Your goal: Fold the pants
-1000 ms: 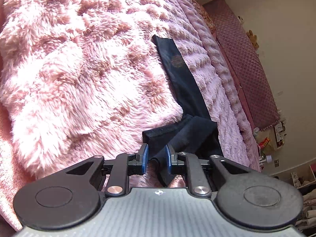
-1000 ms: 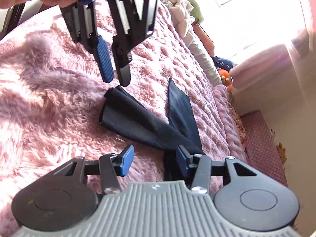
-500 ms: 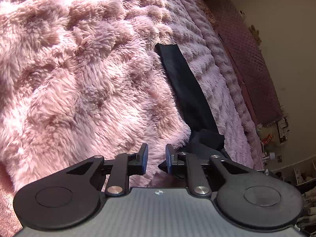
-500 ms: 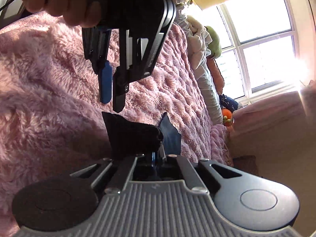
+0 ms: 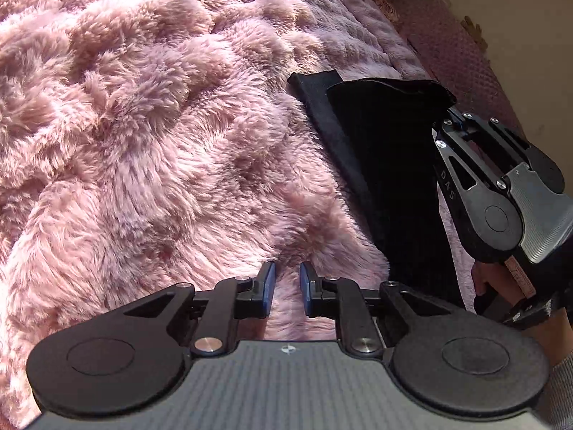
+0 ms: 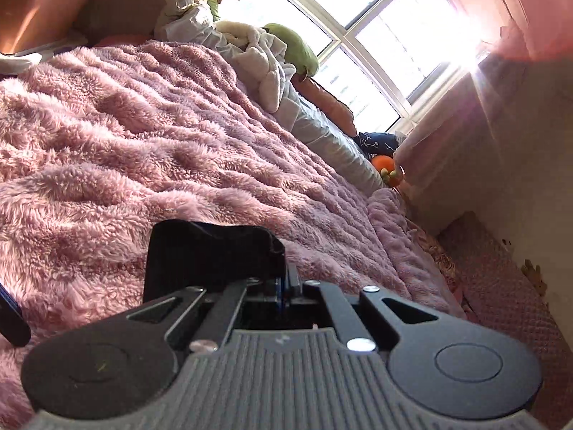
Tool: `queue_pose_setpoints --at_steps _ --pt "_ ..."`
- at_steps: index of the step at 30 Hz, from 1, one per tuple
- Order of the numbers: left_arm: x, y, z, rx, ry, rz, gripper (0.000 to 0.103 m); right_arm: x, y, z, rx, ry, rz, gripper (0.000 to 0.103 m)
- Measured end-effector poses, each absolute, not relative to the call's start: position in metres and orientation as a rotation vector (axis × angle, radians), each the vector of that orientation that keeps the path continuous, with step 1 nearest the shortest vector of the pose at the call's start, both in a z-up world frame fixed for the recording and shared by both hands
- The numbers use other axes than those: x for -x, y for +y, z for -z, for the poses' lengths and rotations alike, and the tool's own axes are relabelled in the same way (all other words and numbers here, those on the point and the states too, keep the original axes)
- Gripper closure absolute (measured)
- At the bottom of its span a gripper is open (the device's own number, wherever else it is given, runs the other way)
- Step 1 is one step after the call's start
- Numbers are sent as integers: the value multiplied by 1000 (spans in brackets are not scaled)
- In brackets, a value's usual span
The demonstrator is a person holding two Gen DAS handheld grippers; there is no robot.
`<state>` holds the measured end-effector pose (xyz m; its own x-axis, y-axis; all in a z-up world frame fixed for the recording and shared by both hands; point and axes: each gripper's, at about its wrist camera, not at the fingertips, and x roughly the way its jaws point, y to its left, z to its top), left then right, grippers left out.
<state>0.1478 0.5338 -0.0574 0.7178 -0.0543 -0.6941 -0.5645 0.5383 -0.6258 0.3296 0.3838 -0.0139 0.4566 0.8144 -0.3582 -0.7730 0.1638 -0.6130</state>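
Observation:
The black pants (image 5: 390, 165) lie on the pink fluffy blanket (image 5: 150, 136), at right in the left wrist view. My right gripper (image 5: 444, 122) is shut on the pants' upper edge and holds a fold of cloth lifted over the flat leg. In the right wrist view the held black cloth (image 6: 215, 254) bunches just in front of my right gripper (image 6: 284, 286), hiding its fingertips. My left gripper (image 5: 286, 288) is open a small way and empty, low over bare blanket to the left of the pants.
The blanket covers a bed (image 6: 150, 136). White bedding and a green cushion (image 6: 293, 46) pile along its far edge under a bright window (image 6: 376, 25). An orange toy (image 6: 386, 168) sits by the wall. A maroon quilted mat (image 6: 508, 304) lies beside the bed.
My right gripper has closed on the pants and carried the cloth up along the leg. My left gripper has let go and pulled left, off the pants.

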Motion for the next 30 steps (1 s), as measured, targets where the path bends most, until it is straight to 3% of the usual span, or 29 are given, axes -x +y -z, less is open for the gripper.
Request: queue_pose_setpoints --at_steps 8,15,20,21,22,23,24,27,30 --pt "-152 540 60 1009 708 -342 84 -383 439 47 730 145 -1030 103" --pt "-149 532 54 1004 712 -336 84 -385 454 43 652 173 -1097 103" --pt "-154 531 51 1023 711 -317 84 -378 472 48 774 94 -806 103" --pt "-155 531 50 1021 708 -311 84 -372 466 42 769 20 -685 101" --pt "-156 530 48 1018 704 -306 84 -369 462 35 758 -2 -643 80" --pt "-156 529 47 1019 702 -306 84 -366 456 29 741 5 -669 51" --pt "-156 529 46 1023 698 -304 84 -363 442 16 687 33 -784 42" --pt "-152 530 44 1031 684 -295 84 -341 420 11 718 114 -1013 43" --pt "-145 533 42 1038 671 -310 84 -318 414 33 861 162 -1100 53"
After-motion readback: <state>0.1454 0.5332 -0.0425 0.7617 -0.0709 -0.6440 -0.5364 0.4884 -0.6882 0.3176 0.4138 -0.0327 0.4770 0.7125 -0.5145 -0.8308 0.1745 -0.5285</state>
